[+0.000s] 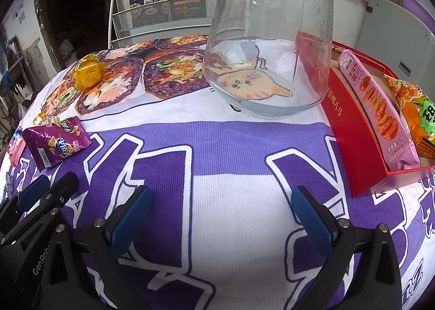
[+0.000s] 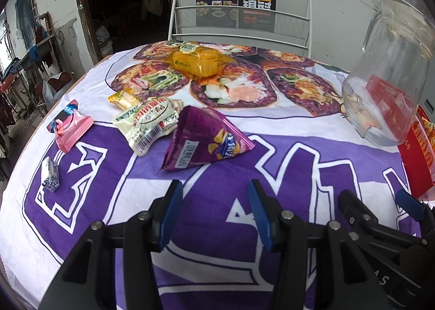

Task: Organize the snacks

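A table draped in a purple-and-white printed cloth [image 2: 217,201] stands before a white wire rack [image 2: 239,5] holding two books, with a dark doorway to the left.

Containers. A clear glass jar [image 1: 272,38] stands upright on the cloth at centre-right; I see nothing inside it, only the cat print of the cloth through its base. Just to its right lies an open red box [image 1: 350,146], its near corner reaching toward the cloth's right side. In the box lie a long pink packet of chips [image 1: 378,108] and, further right, an orange-and-green bag [image 1: 413,108], side by side.

Loose snacks. On the left half of the cloth lie a purple triangular pouch [image 2: 201,141], a cream-coloured packet [image 2: 149,122] touching its left side, a small gold sweet [image 2: 123,99], a pink wrapped sweet [image 2: 70,127], a small blue-and-white cube [image 2: 50,174] near the left edge, and a yellow wrapped cake [image 2: 198,62] toward the far side.

Grippers. My left gripper [image 1: 220,214] hovers over bare cloth in front of the jar, blue pads wide apart, nothing between them. My right gripper [image 2: 213,214] hangs just short of the purple pouch, pads partly apart and empty.

Open room. The cloth between both grippers and the jar is bare; the table's curved left edge lies just beyond the pink sweet and the cube.
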